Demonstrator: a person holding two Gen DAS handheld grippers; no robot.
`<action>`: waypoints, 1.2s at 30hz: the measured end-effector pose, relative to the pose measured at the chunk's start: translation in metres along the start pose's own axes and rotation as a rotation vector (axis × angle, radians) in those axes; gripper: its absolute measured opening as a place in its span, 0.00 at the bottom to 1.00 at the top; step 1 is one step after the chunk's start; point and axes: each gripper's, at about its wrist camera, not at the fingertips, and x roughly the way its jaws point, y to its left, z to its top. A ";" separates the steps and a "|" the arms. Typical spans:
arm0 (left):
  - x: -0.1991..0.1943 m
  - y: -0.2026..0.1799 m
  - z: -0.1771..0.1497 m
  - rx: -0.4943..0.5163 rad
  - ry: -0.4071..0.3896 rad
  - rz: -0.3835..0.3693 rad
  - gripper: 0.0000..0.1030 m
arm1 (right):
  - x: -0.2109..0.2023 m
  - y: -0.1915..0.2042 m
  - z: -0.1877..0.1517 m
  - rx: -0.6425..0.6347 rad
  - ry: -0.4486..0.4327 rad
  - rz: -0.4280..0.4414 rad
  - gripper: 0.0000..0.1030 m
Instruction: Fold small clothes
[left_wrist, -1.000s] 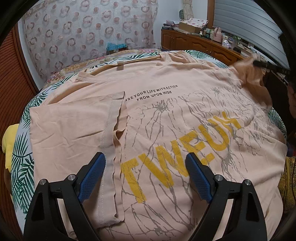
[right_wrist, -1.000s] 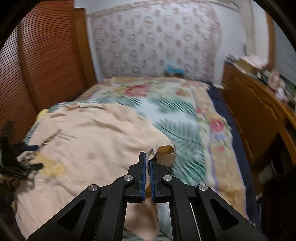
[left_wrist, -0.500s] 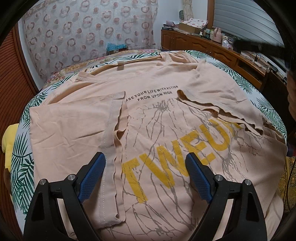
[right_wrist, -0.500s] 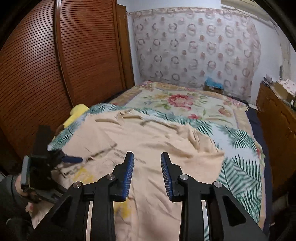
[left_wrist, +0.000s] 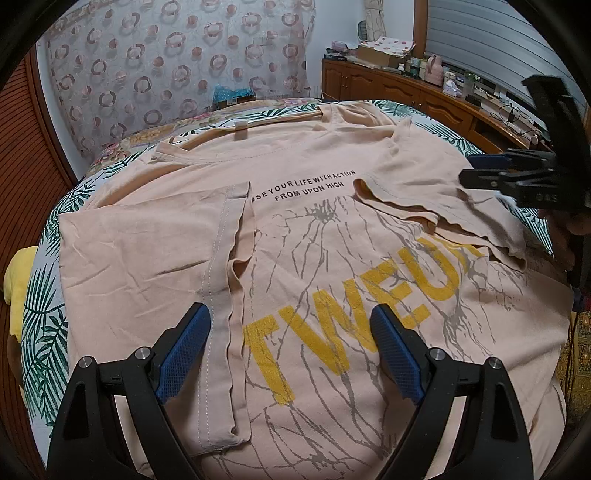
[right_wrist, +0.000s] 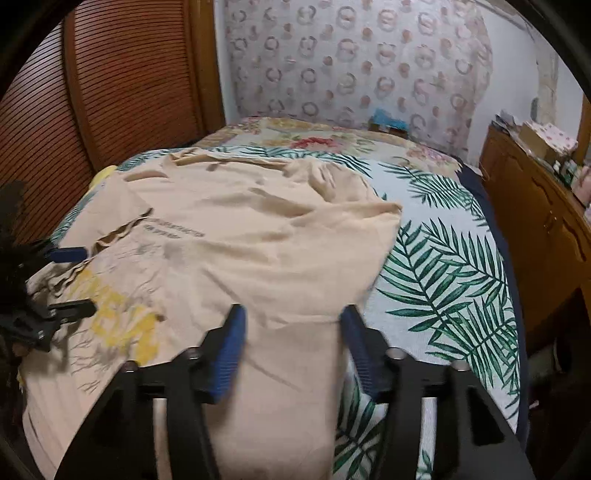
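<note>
A peach T-shirt (left_wrist: 314, 206) with yellow letters lies face up on the bed, both sleeves folded in over the chest. It also shows in the right wrist view (right_wrist: 258, 236). My left gripper (left_wrist: 290, 350) is open and empty, low over the shirt's lower part beside the folded left sleeve (left_wrist: 218, 295). My right gripper (right_wrist: 291, 343) is open and empty over the shirt's right edge; it also shows in the left wrist view (left_wrist: 491, 170) above the folded right sleeve (left_wrist: 436, 195).
The bed has a leaf-print cover (right_wrist: 443, 266). A wooden slatted wardrobe (right_wrist: 122, 81) stands on the left. A wooden sideboard (left_wrist: 424, 92) with clutter runs along the right. A yellow item (left_wrist: 16, 280) lies at the bed's left edge.
My right gripper opened and let go of the right sleeve, which now lies folded over the chest. It then drew back and lower. The left gripper has not moved.
</note>
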 end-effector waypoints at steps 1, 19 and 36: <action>0.000 0.000 0.000 0.000 0.000 0.000 0.87 | 0.005 -0.001 0.003 0.006 0.006 -0.005 0.63; -0.050 0.051 0.003 -0.114 -0.120 0.004 0.87 | 0.017 0.002 0.002 -0.005 0.040 -0.023 0.82; -0.040 0.145 0.018 -0.237 -0.120 0.100 0.87 | 0.018 0.001 0.001 -0.001 0.042 -0.027 0.85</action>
